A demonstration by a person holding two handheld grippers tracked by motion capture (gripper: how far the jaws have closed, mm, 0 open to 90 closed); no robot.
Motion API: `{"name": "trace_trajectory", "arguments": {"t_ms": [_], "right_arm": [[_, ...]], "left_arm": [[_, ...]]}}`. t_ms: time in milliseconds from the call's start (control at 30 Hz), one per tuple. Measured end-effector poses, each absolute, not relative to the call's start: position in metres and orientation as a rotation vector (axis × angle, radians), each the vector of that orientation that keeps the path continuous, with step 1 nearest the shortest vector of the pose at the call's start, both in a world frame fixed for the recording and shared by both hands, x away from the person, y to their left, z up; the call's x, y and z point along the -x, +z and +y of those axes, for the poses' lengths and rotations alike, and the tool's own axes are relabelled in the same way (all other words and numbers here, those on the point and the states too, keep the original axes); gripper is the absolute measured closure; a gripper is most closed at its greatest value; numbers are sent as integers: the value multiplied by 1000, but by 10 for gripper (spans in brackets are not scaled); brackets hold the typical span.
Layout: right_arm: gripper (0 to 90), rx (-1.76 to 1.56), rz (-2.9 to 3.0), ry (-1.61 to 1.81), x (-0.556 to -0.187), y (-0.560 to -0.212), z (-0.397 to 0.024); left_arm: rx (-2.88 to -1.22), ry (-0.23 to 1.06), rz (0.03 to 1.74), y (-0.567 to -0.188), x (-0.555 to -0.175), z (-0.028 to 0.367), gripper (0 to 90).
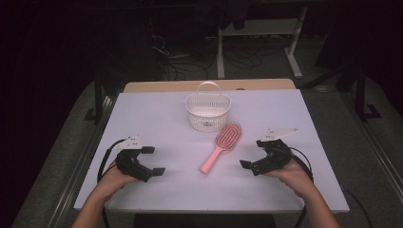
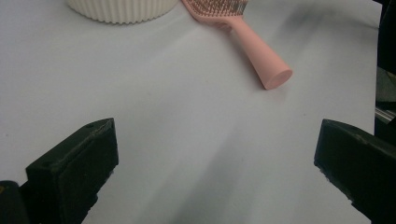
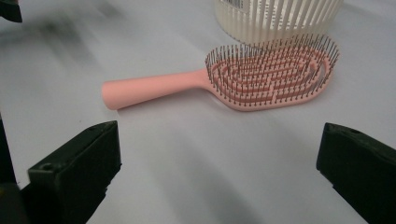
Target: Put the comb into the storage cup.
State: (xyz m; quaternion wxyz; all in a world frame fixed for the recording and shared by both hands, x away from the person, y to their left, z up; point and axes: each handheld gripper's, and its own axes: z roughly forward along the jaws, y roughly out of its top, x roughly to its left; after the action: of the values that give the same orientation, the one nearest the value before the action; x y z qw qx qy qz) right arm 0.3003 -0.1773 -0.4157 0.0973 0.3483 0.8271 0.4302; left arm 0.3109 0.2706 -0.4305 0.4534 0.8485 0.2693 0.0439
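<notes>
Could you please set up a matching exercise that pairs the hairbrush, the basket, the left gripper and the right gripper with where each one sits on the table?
Things:
1. hairbrush
2. basket
3. left gripper
4. right gripper

Places:
A. at the far middle of the table, handle upright
B. near the table's left edge, jaws open and empty
C. lying flat in the middle, bristles up, head next to the basket
D. near the table's right edge, jaws open and empty

Pairs: 1-C, 2-A, 3-B, 4-D
</notes>
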Motion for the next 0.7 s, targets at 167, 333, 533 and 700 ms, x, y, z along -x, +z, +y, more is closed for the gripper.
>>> {"name": "trace_trajectory", "arguments": {"t_ms": [167, 333, 533, 700], "right_arm": [[0, -1032, 2456, 1277, -303, -415, -176], [0, -1031, 2471, 1274, -305, -415, -173], [0, -1021, 2484, 1282, -308, -413, -169], [0, -1022, 2496, 1274, -311, -412, -164]], "left_arm": [[-2092, 107, 663, -430, -311, 271, 0], [-2089, 102, 666, -431, -310, 271, 0], [-2090, 103, 662, -431, -310, 270, 0], [-2092, 99, 657, -431, -310, 270, 0]]}}
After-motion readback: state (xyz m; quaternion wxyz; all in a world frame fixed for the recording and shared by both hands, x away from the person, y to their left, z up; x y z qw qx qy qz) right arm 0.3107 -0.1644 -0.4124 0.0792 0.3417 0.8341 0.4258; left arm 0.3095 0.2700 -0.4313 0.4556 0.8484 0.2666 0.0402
